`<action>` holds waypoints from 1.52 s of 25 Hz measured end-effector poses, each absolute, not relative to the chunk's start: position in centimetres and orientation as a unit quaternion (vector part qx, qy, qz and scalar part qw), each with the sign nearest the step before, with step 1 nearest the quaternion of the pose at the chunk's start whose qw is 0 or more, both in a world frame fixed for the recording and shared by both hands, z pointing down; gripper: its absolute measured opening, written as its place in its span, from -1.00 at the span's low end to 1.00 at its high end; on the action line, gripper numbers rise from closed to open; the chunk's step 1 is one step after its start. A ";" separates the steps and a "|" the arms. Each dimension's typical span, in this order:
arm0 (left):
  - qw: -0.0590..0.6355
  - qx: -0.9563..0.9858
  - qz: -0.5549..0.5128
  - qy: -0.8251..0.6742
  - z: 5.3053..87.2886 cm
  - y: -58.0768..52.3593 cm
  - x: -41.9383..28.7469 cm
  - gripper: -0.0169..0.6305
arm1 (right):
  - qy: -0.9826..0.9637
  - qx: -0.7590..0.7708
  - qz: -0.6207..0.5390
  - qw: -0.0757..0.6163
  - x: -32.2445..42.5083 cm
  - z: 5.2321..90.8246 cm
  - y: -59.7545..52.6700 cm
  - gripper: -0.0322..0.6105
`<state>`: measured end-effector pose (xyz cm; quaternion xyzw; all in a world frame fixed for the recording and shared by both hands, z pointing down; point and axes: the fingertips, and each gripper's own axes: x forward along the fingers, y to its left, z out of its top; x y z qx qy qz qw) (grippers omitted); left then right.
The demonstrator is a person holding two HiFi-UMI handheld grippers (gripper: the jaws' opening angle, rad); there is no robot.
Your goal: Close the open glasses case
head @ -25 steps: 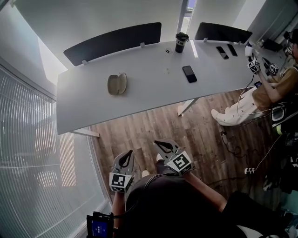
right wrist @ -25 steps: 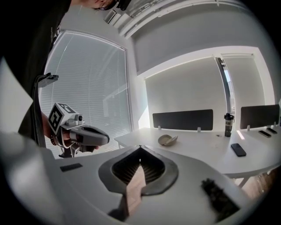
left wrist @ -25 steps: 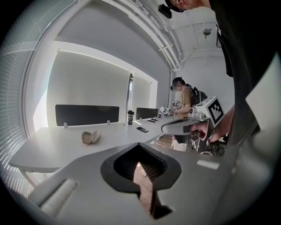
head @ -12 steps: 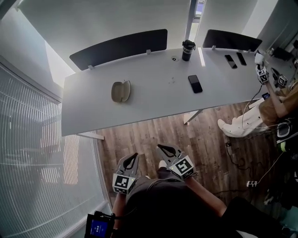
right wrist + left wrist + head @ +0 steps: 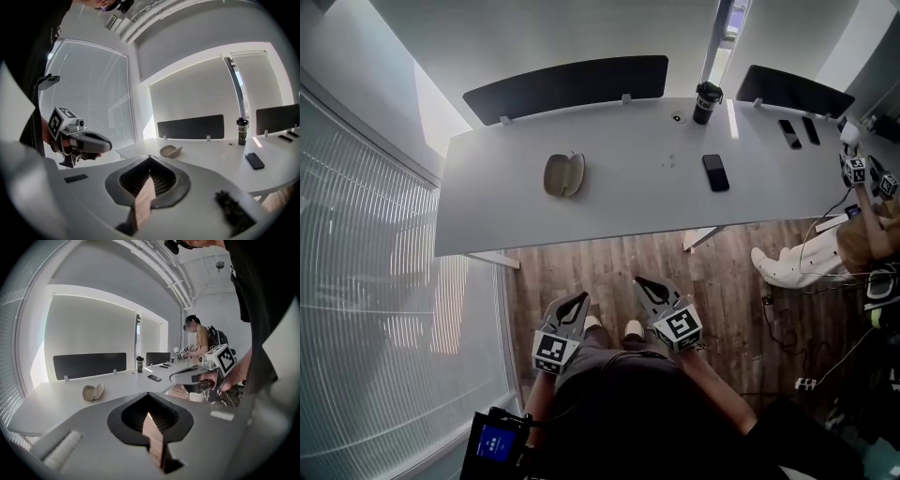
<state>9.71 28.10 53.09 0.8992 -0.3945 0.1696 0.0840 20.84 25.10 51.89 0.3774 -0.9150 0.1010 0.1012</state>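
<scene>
The beige glasses case [image 5: 563, 174] lies open on the white table [image 5: 628, 206], left of the table's middle; its two shells gape apart. It also shows far ahead in the left gripper view as the case [image 5: 93, 391] and in the right gripper view as the case [image 5: 170, 151]. My left gripper [image 5: 581, 296] and right gripper [image 5: 639, 280] are held side by side over the wooden floor, well short of the table's near edge. Both point toward the table, and both are shut with nothing between the jaws.
A black phone [image 5: 715, 172] lies right of the case, and a dark cup [image 5: 705, 102] stands at the back. Two black dividers [image 5: 567, 86] line the far edge. A window with blinds [image 5: 366, 281] runs along the left. Another person [image 5: 872, 234] sits at the table's right end.
Both grippers have moved level toward the table together with the head, so the table sits nearer and further right in the view. The case has not moved.
</scene>
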 end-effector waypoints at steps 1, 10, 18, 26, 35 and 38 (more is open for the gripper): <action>0.086 0.899 0.166 -0.397 53.0 27.8 9.6 -0.92 | -0.915 0.377 0.102 0.104 20.7 51.9 25.1 -0.89; 0.094 0.903 0.152 -0.391 52.4 24.5 7.6 -0.92 | -0.923 0.357 0.089 0.114 16.7 51.0 23.8 -0.89; 0.097 0.904 0.135 -0.394 52.6 23.3 5.4 -0.93 | -0.929 0.336 0.071 0.138 13.5 51.0 22.8 -0.89; 0.104 0.907 0.124 -0.390 52.9 21.6 3.8 -0.93 | -0.926 0.340 0.063 0.152 11.8 50.9 21.7 -0.89; 0.111 0.909 0.122 -0.383 53.6 20.5 2.4 -0.92 | -0.923 0.346 0.062 0.153 10.5 50.9 20.5 -0.89; 0.109 0.909 0.121 -0.384 53.7 20.3 1.9 -0.93 | -0.923 0.347 0.064 0.154 10.1 51.0 20.2 -0.89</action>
